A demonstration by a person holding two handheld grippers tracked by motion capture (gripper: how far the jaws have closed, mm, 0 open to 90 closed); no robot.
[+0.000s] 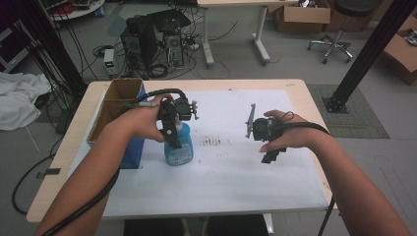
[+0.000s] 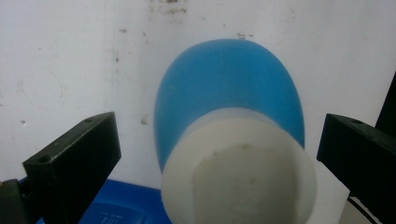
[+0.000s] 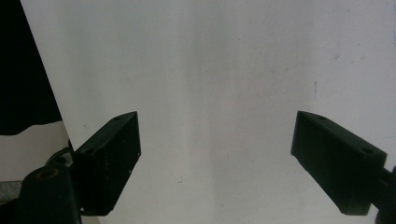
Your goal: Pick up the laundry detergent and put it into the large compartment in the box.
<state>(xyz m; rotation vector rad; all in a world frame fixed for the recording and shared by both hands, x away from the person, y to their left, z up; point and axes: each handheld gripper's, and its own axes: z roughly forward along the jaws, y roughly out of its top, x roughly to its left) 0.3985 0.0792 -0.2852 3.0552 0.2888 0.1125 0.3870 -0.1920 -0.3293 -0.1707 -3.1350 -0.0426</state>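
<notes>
A blue bottle [image 1: 180,149] with a white cap stands upright on the white sheet [image 1: 231,172], left of the table's middle. My left gripper [image 1: 172,139] points down over its top. In the left gripper view the blue bottle [image 2: 229,84] and its white cap [image 2: 238,172] sit between the two black jaws, which are wide apart with a gap on each side; my left gripper [image 2: 219,140] is open. My right gripper [image 1: 269,156] hovers over the sheet to the right. In the right gripper view it [image 3: 217,140] is open, with bare white sheet [image 3: 224,70] between its jaws.
An open cardboard box [image 1: 115,98] stands at the table's left edge, with a blue box [image 1: 132,150] against its near side, close to the bottle. Dark smudges [image 1: 214,142] mark the sheet's middle. Computers, cables and chairs are on the floor beyond the table.
</notes>
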